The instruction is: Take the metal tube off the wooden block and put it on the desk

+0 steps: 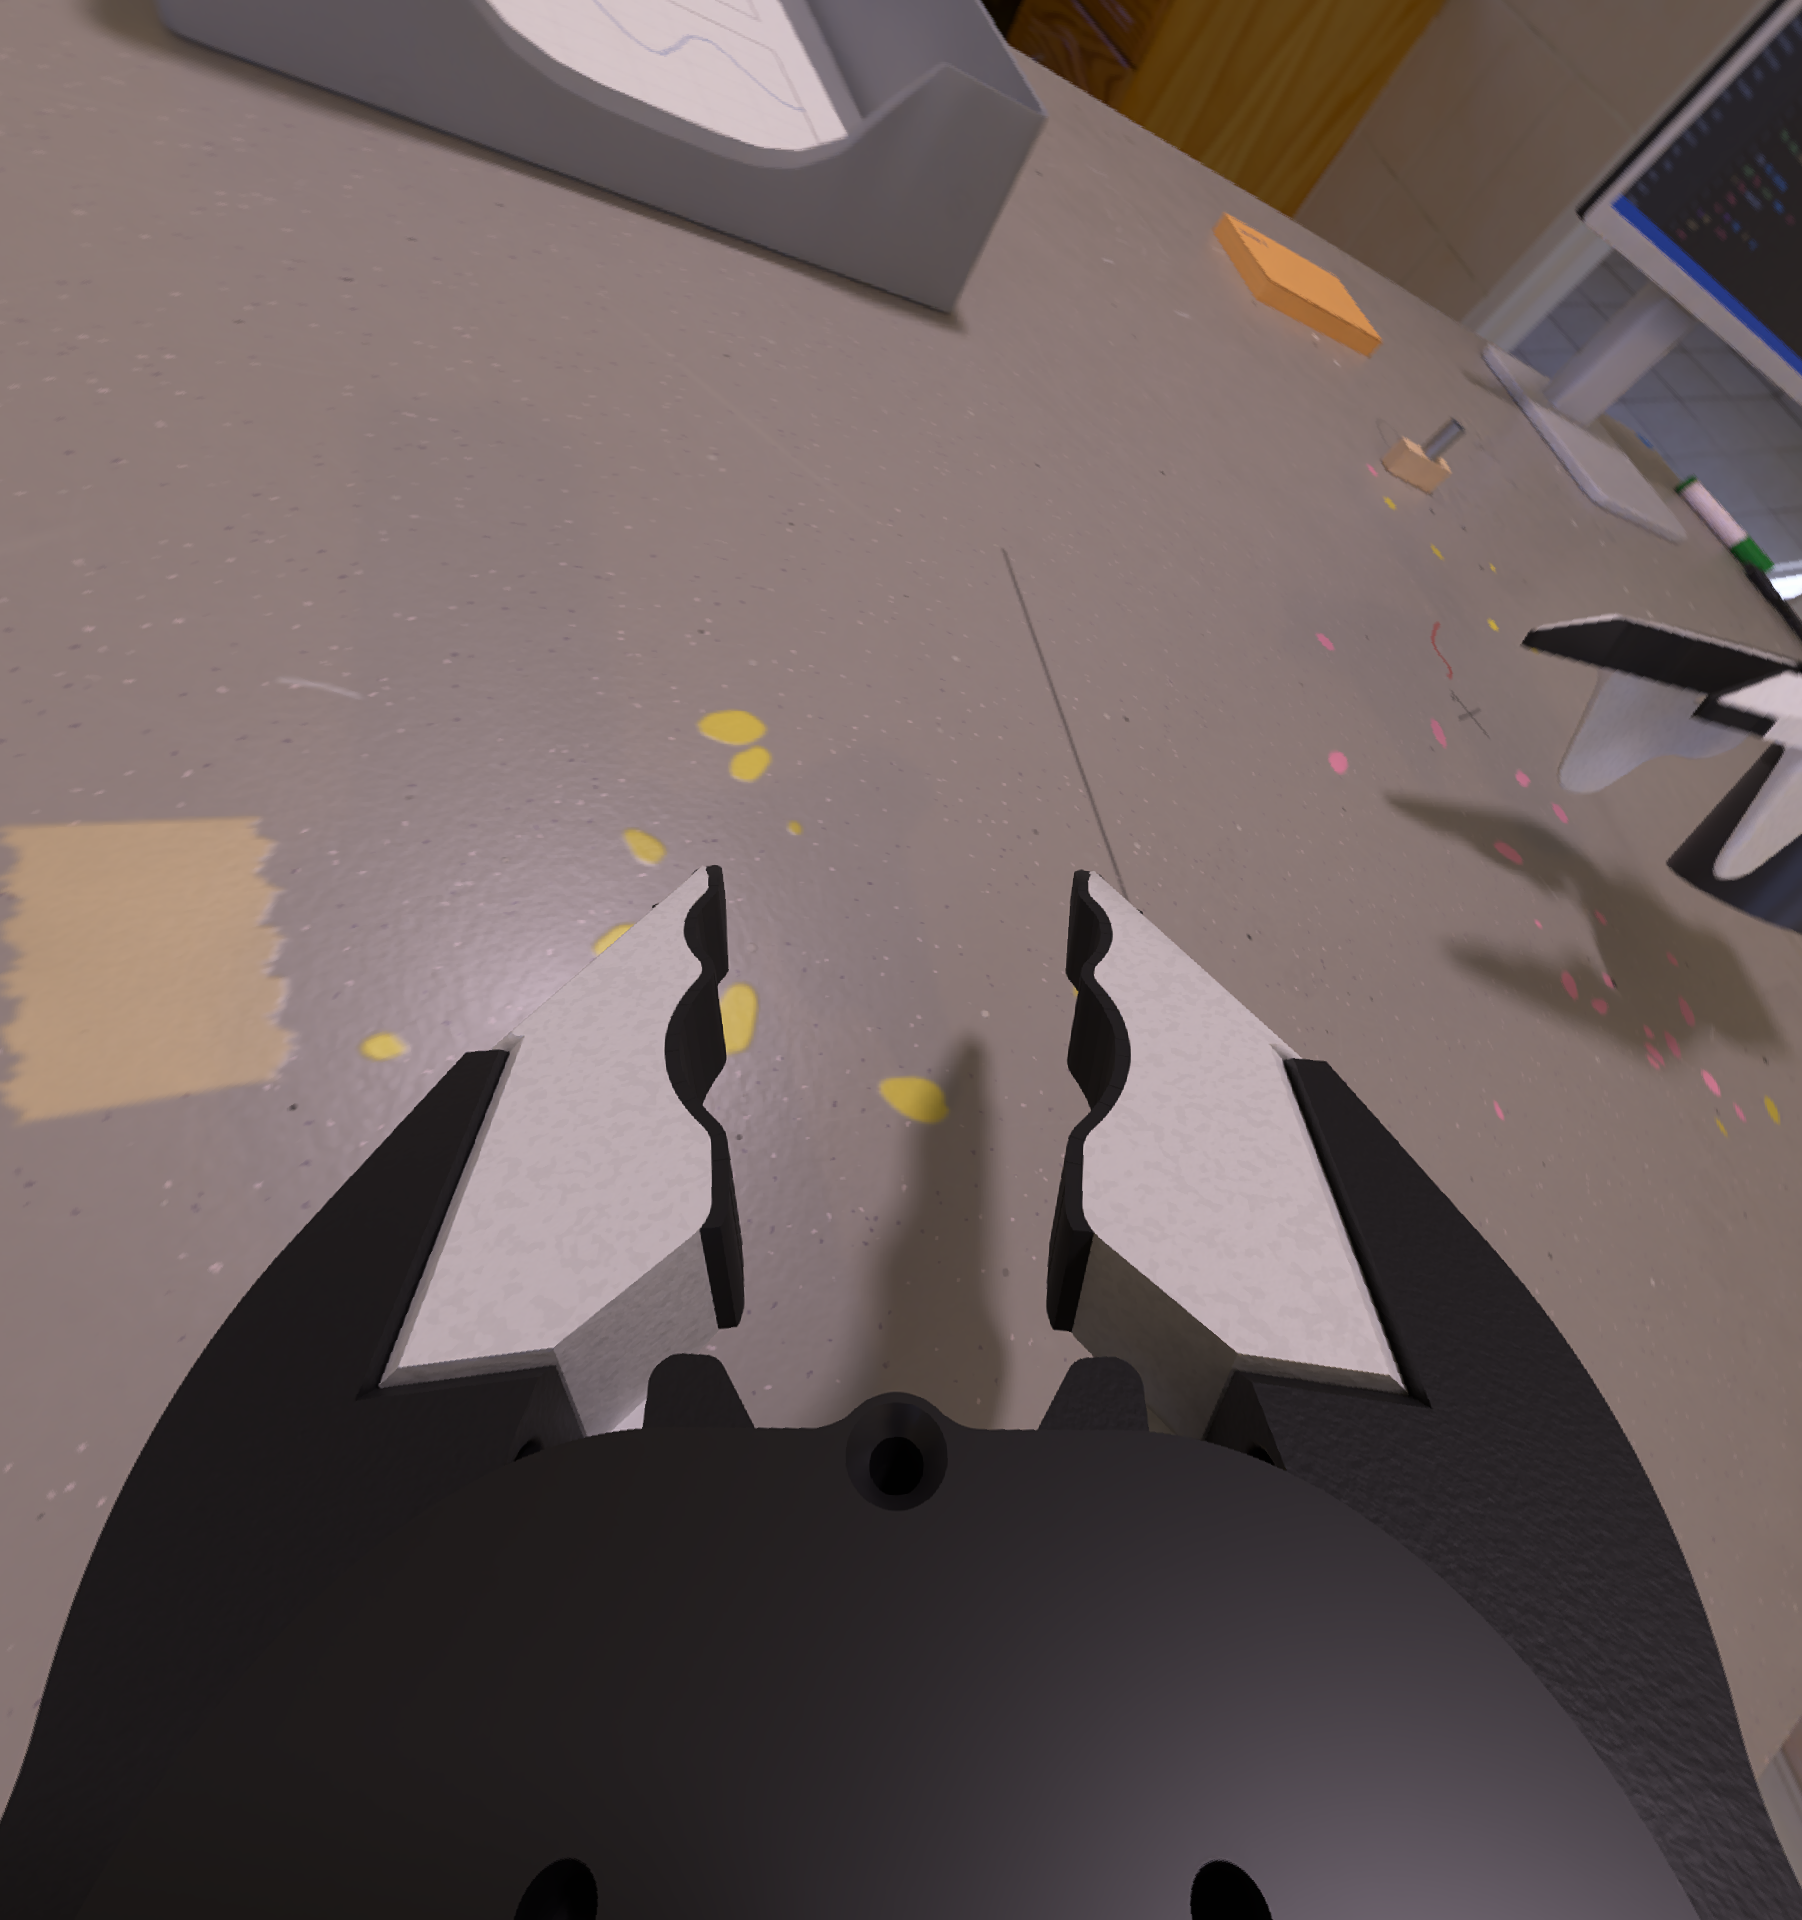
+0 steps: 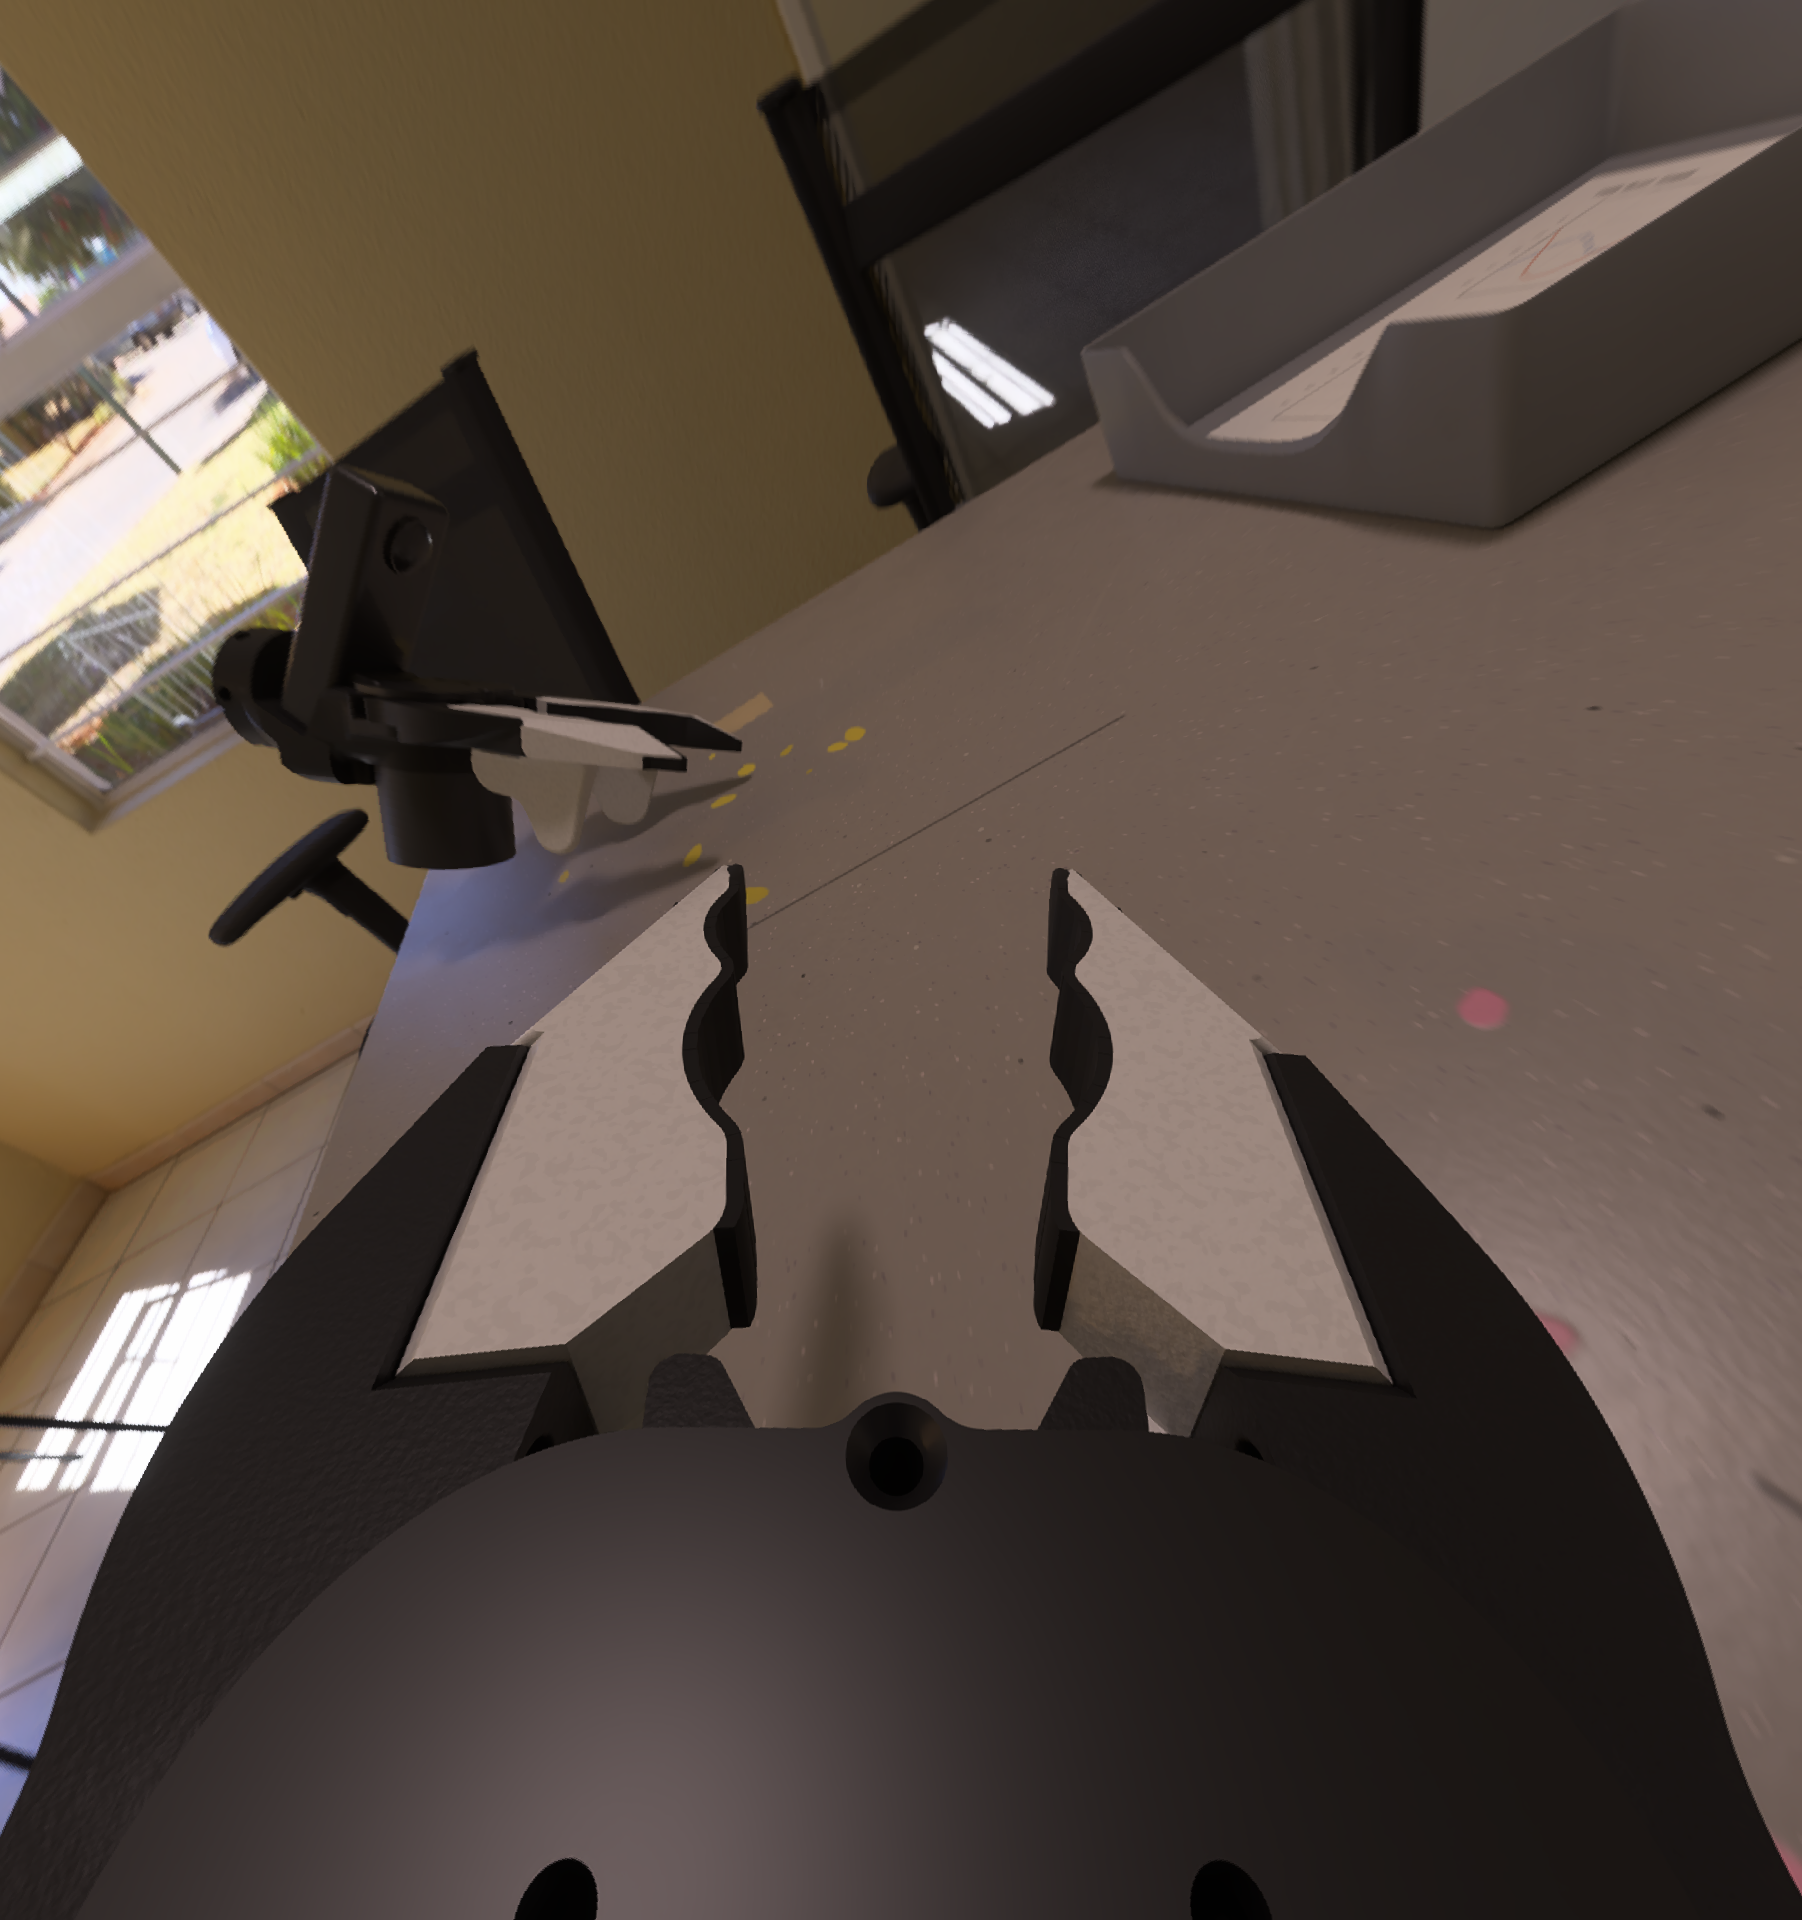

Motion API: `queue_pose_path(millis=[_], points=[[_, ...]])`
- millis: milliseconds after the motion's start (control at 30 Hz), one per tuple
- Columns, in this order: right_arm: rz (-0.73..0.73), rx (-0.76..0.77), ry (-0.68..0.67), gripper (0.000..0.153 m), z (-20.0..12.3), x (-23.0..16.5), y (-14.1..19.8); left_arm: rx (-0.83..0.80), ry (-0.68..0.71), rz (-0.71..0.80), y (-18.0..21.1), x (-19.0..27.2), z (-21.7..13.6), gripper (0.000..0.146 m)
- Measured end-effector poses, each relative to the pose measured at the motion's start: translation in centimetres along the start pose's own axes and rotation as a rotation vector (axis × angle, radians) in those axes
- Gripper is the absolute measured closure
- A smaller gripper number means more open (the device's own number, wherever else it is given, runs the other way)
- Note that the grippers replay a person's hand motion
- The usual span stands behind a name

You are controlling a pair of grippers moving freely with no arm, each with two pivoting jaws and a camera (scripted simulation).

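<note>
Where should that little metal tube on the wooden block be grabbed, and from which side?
Probably by the bare upper end of the tube, which sticks up out of the block. Come from above or the side, fingers closing across its round shaft, clear of the block. Neither hand-held gripper is near it yet.

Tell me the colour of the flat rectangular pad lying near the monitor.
Orange; the flat rectangular pad shows best in the left wrist view.

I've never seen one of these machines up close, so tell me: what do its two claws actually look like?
Both look alike. The left claw and right claw each have a rounded matte black body with a small round hole at the front. Two tapering fingers stick out, speckled white on top, framed in black, with wavy black pads along their inner edges. No cables or sleeves show.
</note>
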State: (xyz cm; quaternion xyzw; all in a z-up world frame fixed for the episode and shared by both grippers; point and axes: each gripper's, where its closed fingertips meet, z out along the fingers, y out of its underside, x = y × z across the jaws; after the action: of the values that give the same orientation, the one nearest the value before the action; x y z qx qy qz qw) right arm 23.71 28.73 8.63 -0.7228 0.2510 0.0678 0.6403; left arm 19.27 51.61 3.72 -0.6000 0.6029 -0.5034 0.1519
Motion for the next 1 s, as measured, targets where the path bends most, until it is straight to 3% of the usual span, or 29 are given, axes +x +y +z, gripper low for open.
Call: queue_pose_path(millis=[233, 533, 700, 833, 1000], points=[[0.003, 0.140, 0.027, 0.097, -6.5, 1.2, -1.3, -0.007, 0.099, 0.101, 0.8, 4.2, 0.9, 0.069], [0.063, 0.286, 0.022, 0.099, -12.8, 3.8, -2.7, -0.010, 0.145, 0.158, 2.1, 13.1, 6.0, 0.065], [0.114, 0.331, 0.042, 0.100, -15.4, 5.6, -3.3, 0.020, 0.212, 0.201, -1.5, 18.5, 10.0, 0.068], [0.160, 0.342, 0.003, 0.101, -16.2, 5.9, -3.4, -0.034, 0.337, 0.415, -9.0, 26.0, 16.7, 0.076], [0.182, 0.328, -0.038, 0.101, -16.5, 5.7, -3.2, -0.245, 0.472, 0.879, -14.5, 34.9, 27.5, 0.083]])
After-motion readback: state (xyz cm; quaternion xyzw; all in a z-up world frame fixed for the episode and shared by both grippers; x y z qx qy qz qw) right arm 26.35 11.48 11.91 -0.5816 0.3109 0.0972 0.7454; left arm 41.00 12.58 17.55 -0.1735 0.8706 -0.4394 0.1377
